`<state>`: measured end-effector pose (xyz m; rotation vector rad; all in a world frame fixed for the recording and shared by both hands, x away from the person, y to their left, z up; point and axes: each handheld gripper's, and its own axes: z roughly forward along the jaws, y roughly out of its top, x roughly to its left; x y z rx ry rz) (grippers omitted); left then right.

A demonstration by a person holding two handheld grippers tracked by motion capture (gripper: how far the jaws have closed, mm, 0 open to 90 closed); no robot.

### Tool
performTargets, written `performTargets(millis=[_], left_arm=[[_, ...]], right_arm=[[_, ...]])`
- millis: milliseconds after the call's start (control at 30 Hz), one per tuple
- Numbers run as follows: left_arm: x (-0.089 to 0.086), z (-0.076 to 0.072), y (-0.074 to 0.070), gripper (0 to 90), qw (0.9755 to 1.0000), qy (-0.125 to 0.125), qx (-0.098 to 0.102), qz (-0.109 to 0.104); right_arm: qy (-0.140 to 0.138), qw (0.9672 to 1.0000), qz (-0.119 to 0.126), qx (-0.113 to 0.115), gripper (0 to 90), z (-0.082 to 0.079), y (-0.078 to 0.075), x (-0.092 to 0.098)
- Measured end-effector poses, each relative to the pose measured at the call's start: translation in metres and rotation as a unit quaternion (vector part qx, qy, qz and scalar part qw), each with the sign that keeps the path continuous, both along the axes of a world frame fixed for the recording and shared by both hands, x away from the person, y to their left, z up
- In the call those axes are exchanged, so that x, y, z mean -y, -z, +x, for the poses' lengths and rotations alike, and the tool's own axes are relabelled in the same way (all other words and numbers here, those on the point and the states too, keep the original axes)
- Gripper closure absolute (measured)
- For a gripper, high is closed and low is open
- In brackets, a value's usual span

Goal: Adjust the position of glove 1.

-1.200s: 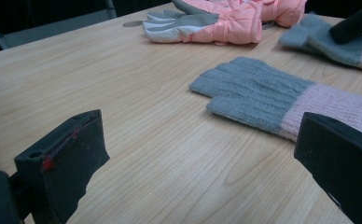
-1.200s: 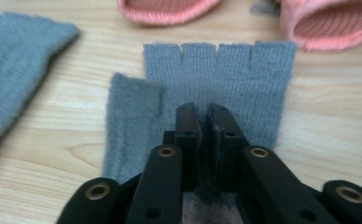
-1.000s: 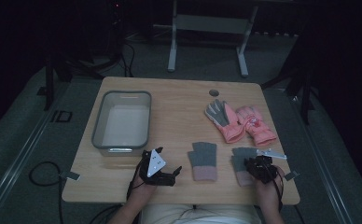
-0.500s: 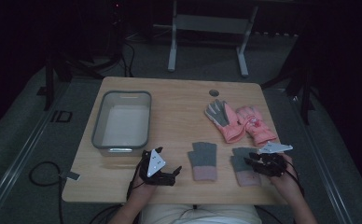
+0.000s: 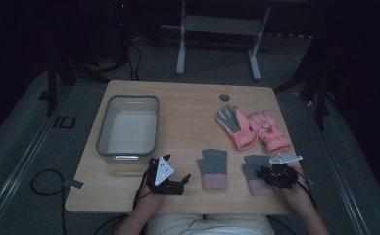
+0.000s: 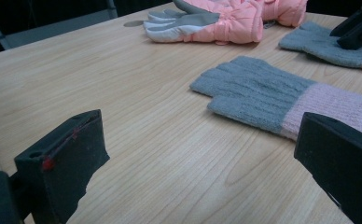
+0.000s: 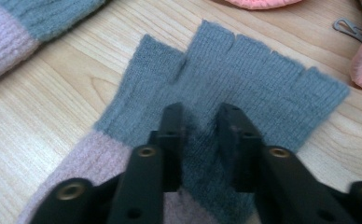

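**Pale wood table, knit gloves near its front edge**

Wood-grain tabletop [image 5: 188, 105] stood on grey carpet in a dark room. A clear plastic bin [image 5: 128, 128] sat left, padded pink ski gloves [image 5: 251, 128] right. The right gripper [image 7: 201, 122], jaws just closing, pinched the ribbed grey fingerless glove [image 7: 263, 84] at the front right. The left gripper [image 6: 202, 163] gaped empty beside its mate [image 6: 263, 98].

Little can be read here. On the floor [image 5: 41, 147] left of the surface [image 5: 188, 105], a marking [image 5: 64, 122] reads roughly "ID". The pink glove [image 5: 266, 130] bears a small emblem too blurred to read.
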<state>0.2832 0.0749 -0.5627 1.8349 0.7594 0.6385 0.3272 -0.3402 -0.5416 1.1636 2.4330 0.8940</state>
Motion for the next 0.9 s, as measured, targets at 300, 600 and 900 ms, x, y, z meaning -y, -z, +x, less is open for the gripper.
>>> performTargets(millis=[300,600,900], left_arm=[[-0.001,0.0,0.0,1.8,1.0,-0.001,0.0,-0.003],[0.0,0.0,0.0,1.8,1.0,-0.001,0.0,0.0],[0.0,0.0,0.0,1.7,1.0,0.001,0.001,-0.001]], right_arm=[[0.049,0.9986,0.008,-0.019,85.1,-0.001,-0.006,-0.007],[0.067,0.9949,0.064,0.04,85.2,-0.01,-0.071,-0.031],[0.035,0.9953,0.078,0.045,85.2,-0.007,-0.088,-0.092]])
